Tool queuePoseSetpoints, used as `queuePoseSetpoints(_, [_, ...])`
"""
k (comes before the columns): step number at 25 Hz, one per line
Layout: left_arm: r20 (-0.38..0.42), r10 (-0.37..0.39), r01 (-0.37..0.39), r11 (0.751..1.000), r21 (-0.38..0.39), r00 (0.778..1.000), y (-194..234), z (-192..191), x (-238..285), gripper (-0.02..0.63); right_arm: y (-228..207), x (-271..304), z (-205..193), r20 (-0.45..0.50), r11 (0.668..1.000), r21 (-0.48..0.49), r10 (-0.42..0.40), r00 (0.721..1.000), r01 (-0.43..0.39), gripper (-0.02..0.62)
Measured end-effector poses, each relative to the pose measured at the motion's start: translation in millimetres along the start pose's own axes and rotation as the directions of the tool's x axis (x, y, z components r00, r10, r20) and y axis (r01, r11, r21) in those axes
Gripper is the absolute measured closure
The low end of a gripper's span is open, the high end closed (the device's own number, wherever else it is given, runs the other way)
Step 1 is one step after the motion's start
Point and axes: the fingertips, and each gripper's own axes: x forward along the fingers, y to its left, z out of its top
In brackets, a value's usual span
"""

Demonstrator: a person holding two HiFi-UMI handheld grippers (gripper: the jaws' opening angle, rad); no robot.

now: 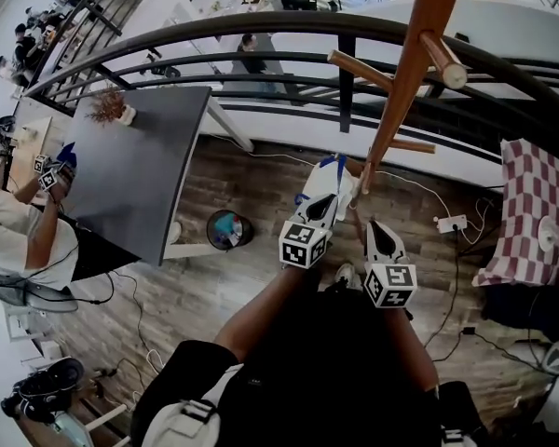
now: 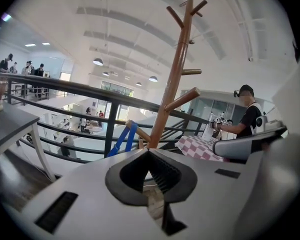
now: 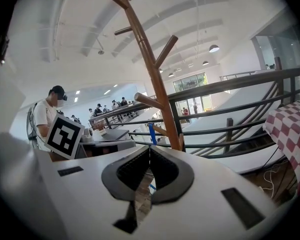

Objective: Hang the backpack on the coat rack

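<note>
Left gripper (image 2: 149, 151): jaws pressed together, nothing between them.
Right gripper (image 3: 150, 148): jaws likewise together, empty.
Backpack strap (image 2: 121, 140), blue: looped over low peg (image 2: 141, 133) of coat rack (image 2: 175, 79), just beyond both tips; bag body mostly hidden.
Railing (image 2: 112, 129): behind rack.

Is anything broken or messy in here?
Nothing looks broken or spilled. The only untidy bit is a white power strip with cords trailing loose over the wooden floor, near the checked cloth.
</note>
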Motion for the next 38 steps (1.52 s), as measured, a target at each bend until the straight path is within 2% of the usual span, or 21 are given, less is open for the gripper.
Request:
queuePoseSetpoints(4, [-0.001, 0.036, -0.036, 0.999, -0.012, 0.999, 0.2, -9.8, -19.7, 0.598, 7.1, -4.7, -2.6, 0.004, 1.0, 0.0, 0.029, 1.0, -0.029, 0.581])
queuePoseSetpoints(10, [0.086, 0.072, -0.072, 0.997, -0.008, 0.994, -13.5, 13.4, -44.3, 0.598, 12.9, -13.8, 13.8, 0.033, 0.996, -0.011, 0.088, 0.996, -0.088, 0.581])
queuePoseSetpoints(15, [0.127, 0.092, -0.09, 0.996, -0.018, 0.988, -14.2, 23.6, -72.8, 0.598, 32.1, -19.9, 29.0, 0.065, 0.992, -0.027, 0.127, 0.99, -0.126, 0.583])
queuePoseSetpoints(18, [0.166, 0.083, -0.081, 0.997, -0.017, 0.983, -14.9, 30.6, -86.2, 0.598, 39.5, -22.0, 37.1, 0.09, 0.992, -0.025, 0.125, 0.988, -0.123, 0.581])
queuePoseSetpoints(25, [0.172, 0.065, -0.064, 0.998, -0.015, 0.983, -11.1, 40.0, -105.5, 0.599, 53.7, -23.6, 46.7, 0.116, 0.995, -0.048, 0.093, 0.989, -0.088, 0.582])
queuePoseSetpoints(31, [0.191, 0.032, -0.038, 0.999, 0.026, 0.981, -18.3, 60.3, -125.9, 0.599, 68.5, -29.2, 58.5, 0.145, 0.998, -0.042, 0.061, 0.988, -0.055, 0.581])
queuePoseSetpoints(35, [0.232, 0.002, -0.03, 0.993, 0.117, 0.973, -30.1, 81.6, -140.6, 0.598, 79.7, -35.4, 69.0, 0.165, 0.997, -0.054, 0.065, 0.984, -0.057, 0.582])
queuePoseSetpoints(38, [0.251, -0.026, -0.013, 0.988, 0.155, 0.968, -39.0, 91.6, -147.5, 0.598, 86.9, -42.4, 74.9, 0.188, 0.997, -0.053, 0.063, 0.98, -0.053, 0.581])
